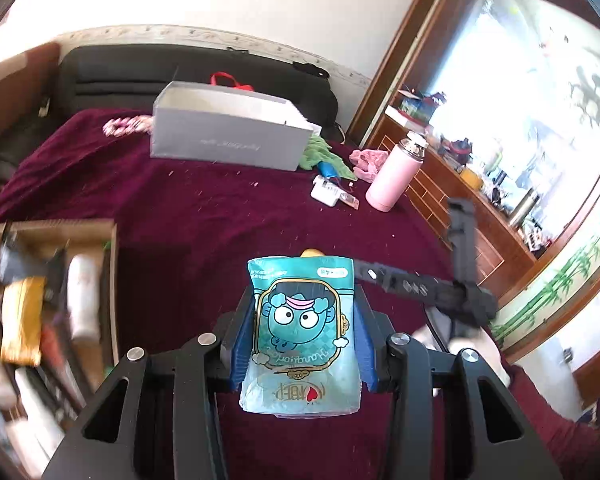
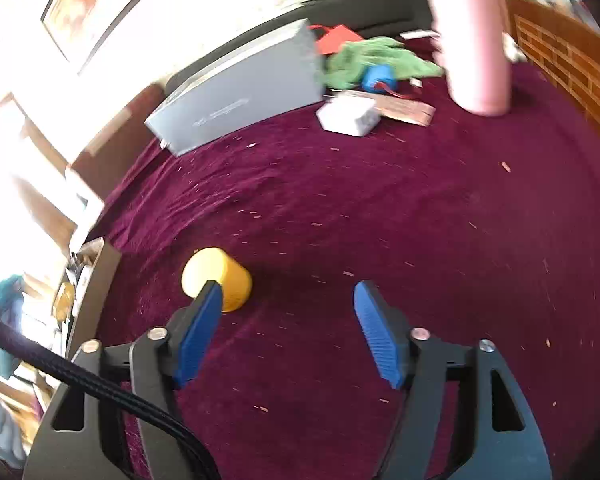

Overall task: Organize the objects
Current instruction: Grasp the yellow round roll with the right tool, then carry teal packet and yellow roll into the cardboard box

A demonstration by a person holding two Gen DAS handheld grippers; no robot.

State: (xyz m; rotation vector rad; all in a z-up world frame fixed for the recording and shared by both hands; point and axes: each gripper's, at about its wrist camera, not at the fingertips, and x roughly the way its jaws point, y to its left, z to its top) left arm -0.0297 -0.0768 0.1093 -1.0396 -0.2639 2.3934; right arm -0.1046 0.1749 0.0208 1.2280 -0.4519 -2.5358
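My left gripper (image 1: 304, 312) is shut on a teal snack pouch (image 1: 302, 336) with a cartoon face, held above the maroon bed cover (image 1: 204, 216). A cardboard box (image 1: 100, 228) holding several packets and bottles sits at the left. My right gripper (image 2: 288, 300) is open and empty over the cover (image 2: 380, 208). A yellow cylinder (image 2: 220, 276) lies just beyond its left fingertip; its top peeks behind the pouch in the left wrist view (image 1: 312, 253). The right gripper also shows in the left wrist view (image 1: 452, 280).
A grey shoebox (image 1: 228, 136) stands at the back. A pink flask (image 1: 396, 168), white charger (image 1: 326, 192), green cloth (image 1: 320, 152) and pink cloth (image 1: 366, 160) lie at the right. A wooden cabinet (image 1: 460, 208) borders the bed.
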